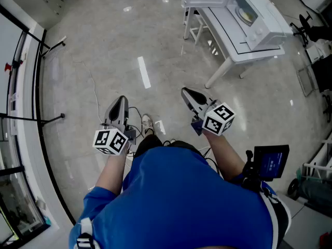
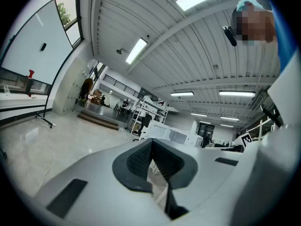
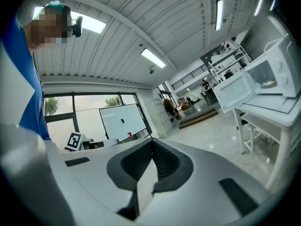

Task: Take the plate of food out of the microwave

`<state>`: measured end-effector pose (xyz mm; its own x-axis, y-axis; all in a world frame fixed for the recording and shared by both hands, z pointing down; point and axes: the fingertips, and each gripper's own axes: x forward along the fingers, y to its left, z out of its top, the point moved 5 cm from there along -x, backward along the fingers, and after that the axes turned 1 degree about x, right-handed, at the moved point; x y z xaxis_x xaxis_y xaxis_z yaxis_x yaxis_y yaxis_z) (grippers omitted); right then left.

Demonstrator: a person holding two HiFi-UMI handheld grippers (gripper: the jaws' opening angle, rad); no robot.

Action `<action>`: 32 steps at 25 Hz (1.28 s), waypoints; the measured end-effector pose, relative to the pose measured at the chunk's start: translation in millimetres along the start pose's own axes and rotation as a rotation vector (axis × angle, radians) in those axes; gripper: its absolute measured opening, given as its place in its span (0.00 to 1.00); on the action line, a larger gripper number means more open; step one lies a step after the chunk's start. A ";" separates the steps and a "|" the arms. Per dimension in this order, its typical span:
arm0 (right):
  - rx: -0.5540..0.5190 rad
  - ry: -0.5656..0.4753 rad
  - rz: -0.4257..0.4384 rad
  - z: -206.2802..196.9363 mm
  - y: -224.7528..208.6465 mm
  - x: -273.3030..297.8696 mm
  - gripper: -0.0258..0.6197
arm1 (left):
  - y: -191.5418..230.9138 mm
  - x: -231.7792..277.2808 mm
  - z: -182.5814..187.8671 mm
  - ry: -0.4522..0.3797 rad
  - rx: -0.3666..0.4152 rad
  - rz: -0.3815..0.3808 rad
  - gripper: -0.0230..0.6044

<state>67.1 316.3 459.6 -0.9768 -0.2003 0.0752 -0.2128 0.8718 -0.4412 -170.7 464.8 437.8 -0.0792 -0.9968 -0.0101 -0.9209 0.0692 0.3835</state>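
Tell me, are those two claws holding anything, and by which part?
Nothing is held. The left gripper and the right gripper are both shut and empty, well short of the microwave with the plate inside.

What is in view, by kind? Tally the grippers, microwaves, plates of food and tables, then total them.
grippers: 2 (left gripper, right gripper)
microwave: 1
plate of food: 1
table: 1
Total: 5

Bright, even light comes from long ceiling lamps [image 2: 137, 50], which leave white glare streaks on the glossy floor [image 1: 104, 45]. The 2 gripper views bend strongly, with dark corners.
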 end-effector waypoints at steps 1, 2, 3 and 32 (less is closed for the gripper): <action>-0.005 0.008 -0.008 2.6 -0.7 2.4 0.03 | 1.4 4.3 1.4 0.000 -0.001 -0.007 0.05; -0.009 0.014 -0.015 5.0 -2.0 5.2 0.03 | 3.1 9.1 2.7 -0.001 -0.002 -0.015 0.05; -0.012 0.017 -0.022 6.9 -4.3 8.6 0.03 | 5.2 14.8 3.9 -0.001 -0.003 -0.022 0.05; -0.013 -0.040 -0.288 74.0 -95.6 223.2 0.03 | 199.0 250.2 66.0 0.079 -0.074 -0.273 0.05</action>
<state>-128.9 155.2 452.4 -0.8745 -0.4578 0.1605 -0.4819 0.7821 -0.3951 -399.0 231.8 450.6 0.2005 -0.9784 -0.0514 -0.8735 -0.2022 0.4428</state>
